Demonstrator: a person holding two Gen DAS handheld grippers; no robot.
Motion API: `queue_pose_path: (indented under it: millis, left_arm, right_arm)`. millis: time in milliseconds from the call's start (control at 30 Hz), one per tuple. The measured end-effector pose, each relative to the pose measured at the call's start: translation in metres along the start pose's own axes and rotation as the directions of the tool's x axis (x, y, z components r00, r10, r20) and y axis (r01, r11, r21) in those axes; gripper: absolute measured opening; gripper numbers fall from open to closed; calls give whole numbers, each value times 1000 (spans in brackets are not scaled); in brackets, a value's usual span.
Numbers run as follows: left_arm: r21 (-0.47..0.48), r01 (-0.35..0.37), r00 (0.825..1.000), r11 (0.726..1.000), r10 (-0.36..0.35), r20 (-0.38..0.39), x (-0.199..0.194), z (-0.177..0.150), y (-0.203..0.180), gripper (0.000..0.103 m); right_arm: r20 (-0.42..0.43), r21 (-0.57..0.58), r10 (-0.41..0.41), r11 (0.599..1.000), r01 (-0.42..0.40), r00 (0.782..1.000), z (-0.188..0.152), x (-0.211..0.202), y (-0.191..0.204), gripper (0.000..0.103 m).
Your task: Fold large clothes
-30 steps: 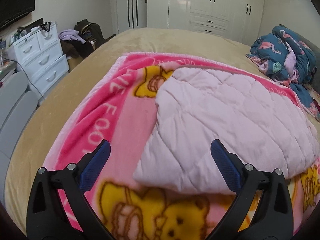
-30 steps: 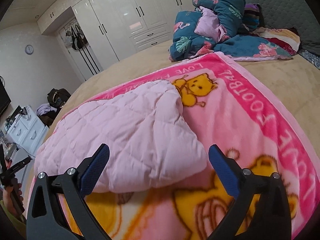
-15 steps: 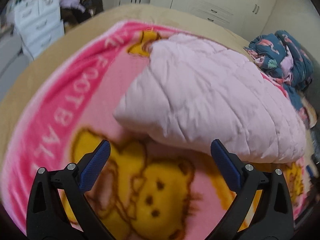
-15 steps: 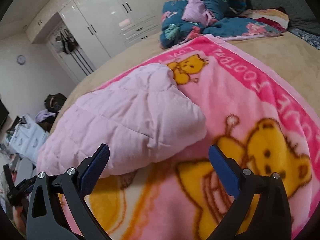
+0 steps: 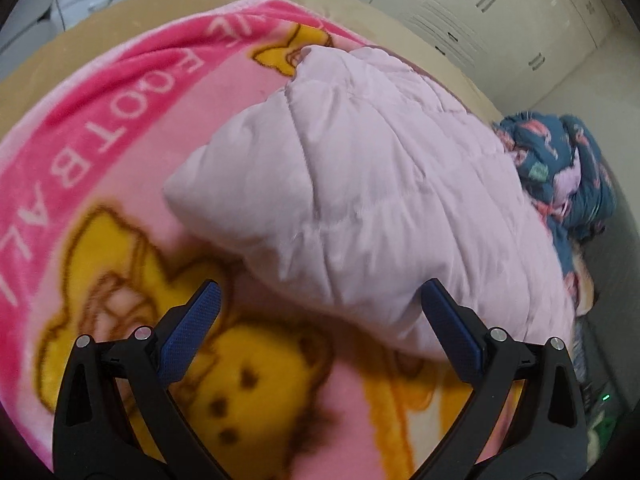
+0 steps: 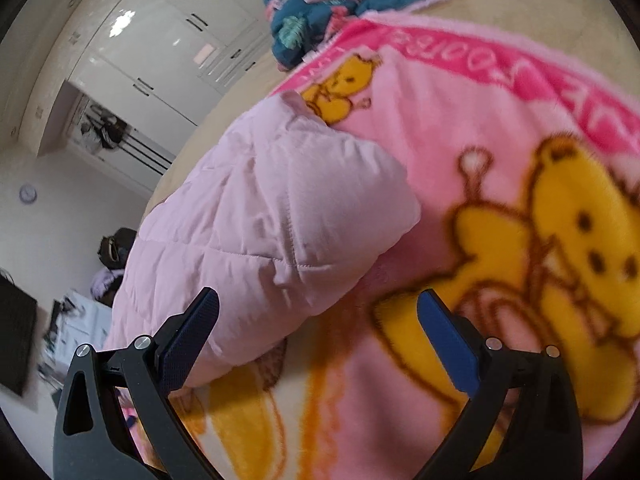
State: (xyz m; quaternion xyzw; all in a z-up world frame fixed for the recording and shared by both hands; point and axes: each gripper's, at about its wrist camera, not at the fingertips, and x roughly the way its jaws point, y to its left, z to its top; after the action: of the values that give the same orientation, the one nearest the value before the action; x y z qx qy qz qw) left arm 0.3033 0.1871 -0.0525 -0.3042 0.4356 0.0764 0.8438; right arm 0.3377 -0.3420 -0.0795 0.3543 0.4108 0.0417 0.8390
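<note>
A: Where is the garment now, and where do the claws stand?

B: The pale pink quilted coat [image 5: 360, 184] lies already doubled over on the pink bear blanket [image 5: 100, 152], which is spread on the bed [image 5: 360, 4]; in the left wrist view the left claw [image 5: 318, 300] is just before the near edge of the coat, its two blue pads wide apart and holding nothing; in the right wrist view the right claw [image 6: 316, 308] is also wide apart and empty, with the near corner of the coat [image 6: 256, 232] between its pads or just behind them.

A: So what is the step, in your opinion?

B: I judge that both claws come to take the near edge for the next fold; whether a pad already touches the cloth, I cannot tell, because the picture is blurred.

A: How to do it well?

B: The coat is thick and puffy; each claw should go low, so that one pad slides under the edge and the other above, and it should catch all the layers and not the top one only; the blanket below is soft also, so the lower pad can take it by mistake; better to close slowly, lift both sides at the same height, then carry the edge over evenly toward the far side.
</note>
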Motion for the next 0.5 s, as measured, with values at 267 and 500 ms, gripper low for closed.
queue_pose_path:
  millis: [267,500]
  left_arm:
    - [-117,54,998,992,-58,-37,32,19,6,95]
    - [-158,64,997,985,-71,-36,54,30,4,95]
  right_arm:
    - [4,41,38,998,-38,999,12,33,9,99]
    - [-6,38,46,998,-46,999,23,51,10,99]
